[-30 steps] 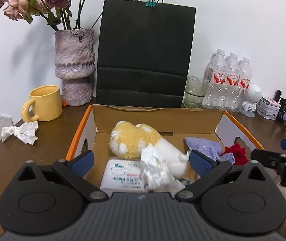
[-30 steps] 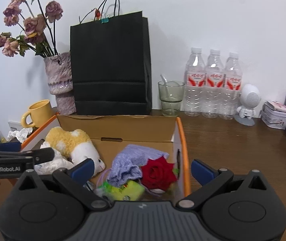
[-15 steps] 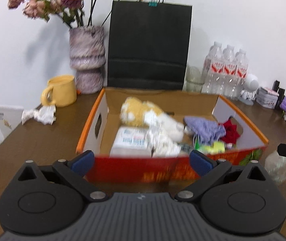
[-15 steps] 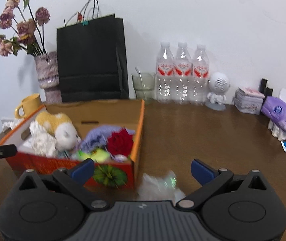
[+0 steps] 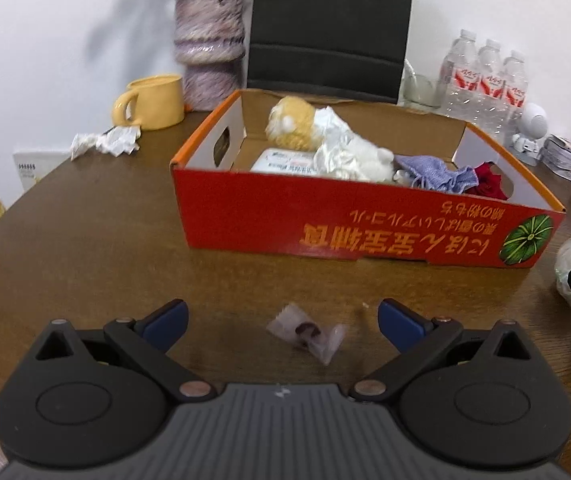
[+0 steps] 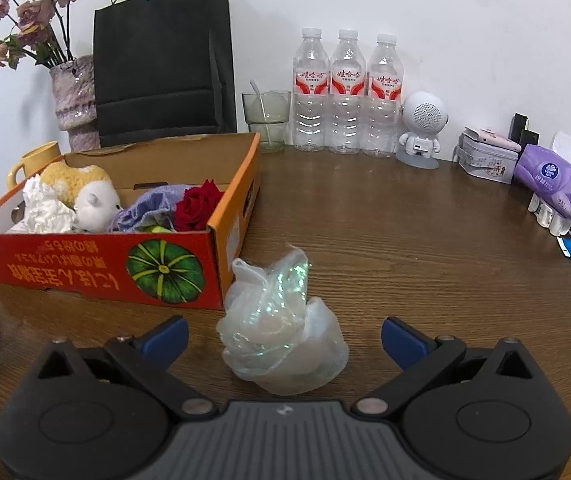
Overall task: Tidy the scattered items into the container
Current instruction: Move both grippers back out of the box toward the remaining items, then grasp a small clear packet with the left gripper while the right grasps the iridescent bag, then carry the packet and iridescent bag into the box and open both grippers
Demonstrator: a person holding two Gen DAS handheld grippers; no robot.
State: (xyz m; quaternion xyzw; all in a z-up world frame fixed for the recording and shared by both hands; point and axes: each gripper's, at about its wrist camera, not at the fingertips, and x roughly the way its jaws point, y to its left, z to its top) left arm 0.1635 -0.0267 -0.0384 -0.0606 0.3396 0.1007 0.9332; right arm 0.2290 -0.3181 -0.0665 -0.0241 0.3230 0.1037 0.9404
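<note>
1. Left claw [image 5: 281, 322], left wrist view: jaws spread wide, nothing held. Wrapper [image 5: 305, 332], small and clear with a dark spot, lies on the table [image 5: 85, 248] between the fingertips, touching neither.
2. Box [image 5: 365, 224] at 12 o'clock from the claw, well apart; red front wall, orange rim. Inside: plush [image 5: 297, 124], tissue [image 5: 341, 148], purple cloth [image 5: 433, 172], rose [image 5: 487, 182].
3. Risk, left: wrapper is thin and flat, so the pads may close above it or push it along the wood. If it is carried low, the tall front wall could knock it loose.
4. Still out: crumpled paper [image 5: 105, 142] at 10 o'clock, beside the mug [image 5: 153, 102].
5. Right claw [image 6: 283, 334], right wrist view: jaws spread, empty. Bag [image 6: 281, 328], crinkled and iridescent, sits between the fingers, just beside the box's right front corner at 11 o'clock.
6. Risk, right: film is soft and springy; a shallow pinch may catch one fold and let the rest trail, snag the rim or spill back out. The claw closing near the corner could nudge the box.
7. Surface: dark wood-grain table, rounded edge.
8. Room: white wall; black paper bag [image 6: 161, 64], vase [image 6: 75, 100] of dried roses, glass [image 6: 267, 120], three bottles [image 6: 347, 92], robot speaker [image 6: 423, 132], tin [image 6: 485, 158], tissue pack [image 6: 553, 178] along the back and right.
</note>
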